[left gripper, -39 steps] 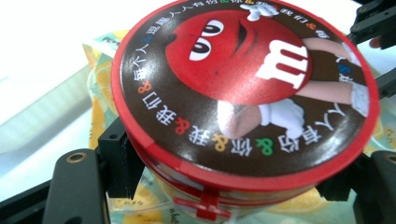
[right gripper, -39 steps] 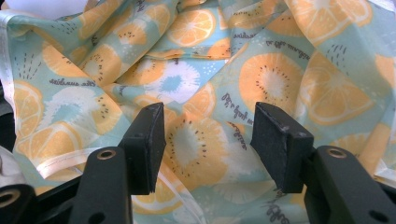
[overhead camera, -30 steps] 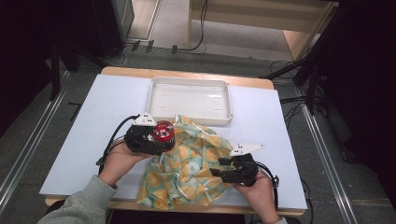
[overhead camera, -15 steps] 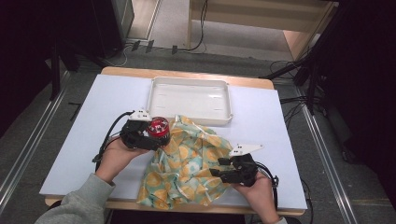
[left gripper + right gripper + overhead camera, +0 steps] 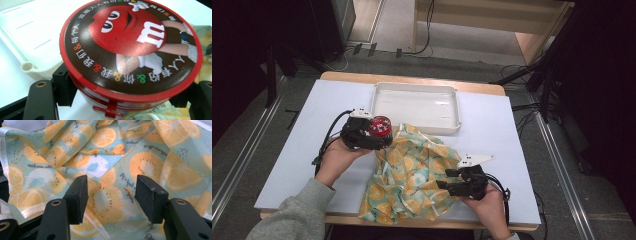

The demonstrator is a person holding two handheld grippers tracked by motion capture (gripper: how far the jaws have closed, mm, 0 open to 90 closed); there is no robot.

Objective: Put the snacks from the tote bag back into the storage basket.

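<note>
The left gripper [image 5: 379,134] is clamped on a round red-lidded candy tub [image 5: 380,127], its two black jaws pressing the tub's sides just under the lid, as the left gripper view shows [image 5: 128,47]. Straight ahead of this gripper and a little to one side lies the white tray [image 5: 416,89], its near corner close behind the tub and its floor bare. Beside the tub, the edge of the orange-and-kiwi print cloth bag [image 5: 412,175] comes right up to it, crumpled in high folds. The right gripper [image 5: 443,179] rests at the bag's opposite edge with its jaws spread apart, nothing pinched; in the right gripper view the fabric [image 5: 107,157] lies under and ahead of the jaws. Outward of each gripper the pale table top [image 5: 297,145] is bare up to its edges.
</note>
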